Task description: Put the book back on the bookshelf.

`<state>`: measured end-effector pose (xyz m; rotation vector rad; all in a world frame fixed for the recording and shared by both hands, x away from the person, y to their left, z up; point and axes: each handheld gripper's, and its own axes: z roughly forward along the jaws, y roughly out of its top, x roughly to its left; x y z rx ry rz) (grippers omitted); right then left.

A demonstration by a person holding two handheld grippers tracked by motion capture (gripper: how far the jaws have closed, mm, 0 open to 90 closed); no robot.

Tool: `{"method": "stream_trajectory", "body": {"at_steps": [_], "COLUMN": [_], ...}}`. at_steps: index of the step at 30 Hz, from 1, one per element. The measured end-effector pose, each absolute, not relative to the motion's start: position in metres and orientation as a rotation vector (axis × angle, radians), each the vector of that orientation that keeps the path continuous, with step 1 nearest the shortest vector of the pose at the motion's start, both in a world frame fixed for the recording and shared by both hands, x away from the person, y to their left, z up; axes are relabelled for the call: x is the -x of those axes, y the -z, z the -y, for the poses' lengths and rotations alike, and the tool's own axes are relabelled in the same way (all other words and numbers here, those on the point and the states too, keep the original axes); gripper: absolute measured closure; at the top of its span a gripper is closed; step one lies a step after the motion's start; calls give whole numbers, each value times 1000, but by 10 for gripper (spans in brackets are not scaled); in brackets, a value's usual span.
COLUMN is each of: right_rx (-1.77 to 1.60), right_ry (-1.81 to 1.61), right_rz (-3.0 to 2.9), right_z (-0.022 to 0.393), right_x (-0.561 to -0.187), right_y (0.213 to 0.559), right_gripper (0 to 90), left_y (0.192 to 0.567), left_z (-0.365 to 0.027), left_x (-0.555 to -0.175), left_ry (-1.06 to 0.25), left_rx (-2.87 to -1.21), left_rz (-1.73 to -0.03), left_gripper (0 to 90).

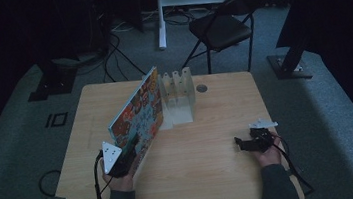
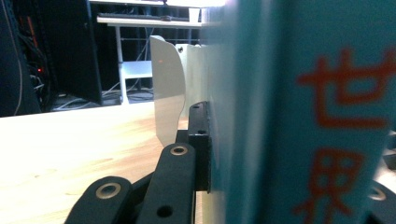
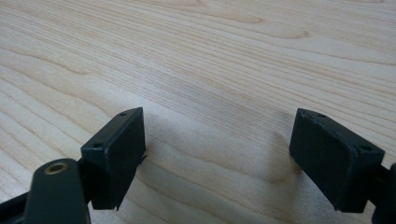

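Note:
A colourful picture book (image 1: 138, 114) stands tilted on its edge across the left half of the wooden table (image 1: 209, 181). Its far end is at a white slotted rack (image 1: 179, 96). My left gripper (image 1: 125, 158) is shut on the book's near corner. In the left gripper view one black finger (image 2: 200, 140) presses flat against the book's teal spine (image 2: 303, 116), which carries orange characters, and a white rack divider (image 2: 168, 93) rises behind. My right gripper (image 1: 242, 144) rests low at the right of the table, open (image 3: 217, 154), with only bare wood between its fingers.
A black folding chair (image 1: 221, 24) and a white stand leg (image 1: 160, 16) are on the carpet beyond the table. Cables lie on the floor at the far left. A round cable hole (image 1: 201, 88) sits in the tabletop right of the rack.

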<state>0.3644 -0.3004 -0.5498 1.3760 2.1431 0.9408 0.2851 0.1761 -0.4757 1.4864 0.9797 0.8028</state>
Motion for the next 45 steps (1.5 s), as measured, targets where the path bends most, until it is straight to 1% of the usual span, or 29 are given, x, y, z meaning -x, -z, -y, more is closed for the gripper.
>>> {"method": "stream_trajectory", "body": {"at_steps": [16, 45], "right_rx": [-1376, -1376], "right_ry": [-941, -941], "right_rz": [-2143, -2143], "right_z": [300, 300], "right_x": [-364, -364], "right_y": [550, 550], "right_gripper": [179, 179], "left_y": [476, 480], "left_z": [-165, -155], "left_x": [-292, -305], "left_ry": [-855, -869], "left_rx": [-1484, -1464], "left_rz": [-1003, -1037], "left_gripper": [812, 812]}}
